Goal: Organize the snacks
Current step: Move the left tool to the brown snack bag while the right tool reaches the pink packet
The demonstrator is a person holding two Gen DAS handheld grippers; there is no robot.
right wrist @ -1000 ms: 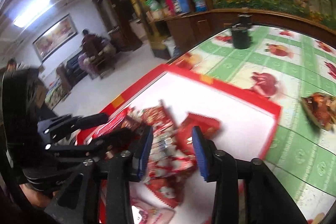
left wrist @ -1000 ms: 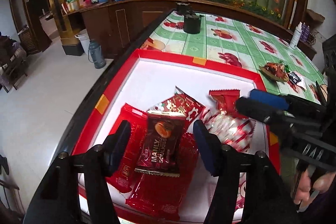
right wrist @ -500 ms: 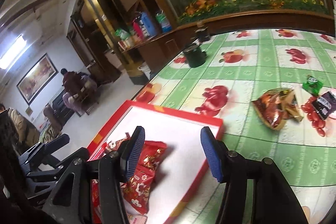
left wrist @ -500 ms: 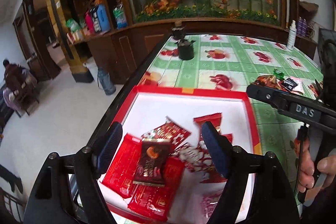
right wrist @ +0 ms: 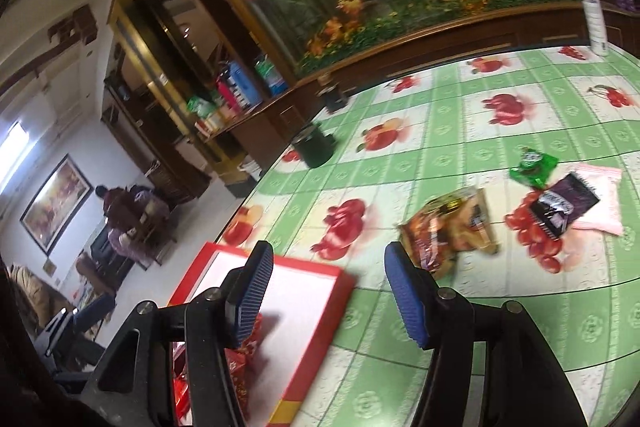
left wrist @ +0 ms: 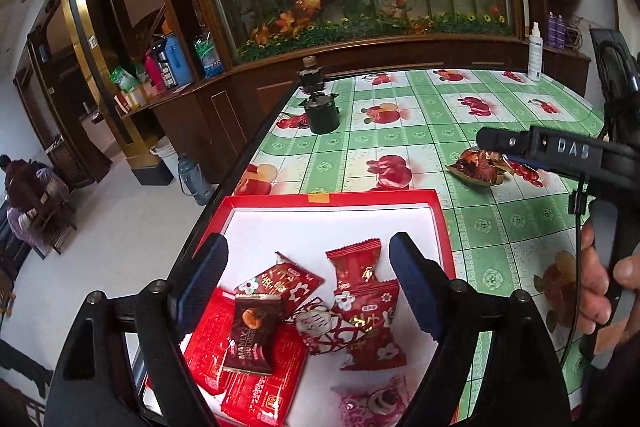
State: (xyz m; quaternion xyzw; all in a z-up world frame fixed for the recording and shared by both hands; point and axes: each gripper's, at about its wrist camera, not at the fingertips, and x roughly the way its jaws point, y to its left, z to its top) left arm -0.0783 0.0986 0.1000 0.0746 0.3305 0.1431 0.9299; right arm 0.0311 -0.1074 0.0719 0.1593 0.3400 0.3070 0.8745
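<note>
a table under a green fruit-print cloth (right wrist: 440,155) holds a red-rimmed white tray (left wrist: 438,215) near its edge, with red snack packets (left wrist: 360,307) piled at the near end. loose on the cloth, well apart from the tray, lie a brown snack bag (right wrist: 448,231), then a dark packet (right wrist: 560,207). the left gripper (left wrist: 308,291) hovers over the pile, jaws opening, empty. the right gripper (right wrist: 328,295) faces the brown bag, jaws opening, empty. best next: widen further, straddle the bag's narrow width, lower squarely.

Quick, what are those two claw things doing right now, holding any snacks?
Left gripper: opening, holding nothing.
Right gripper: opening, holding nothing.
</note>
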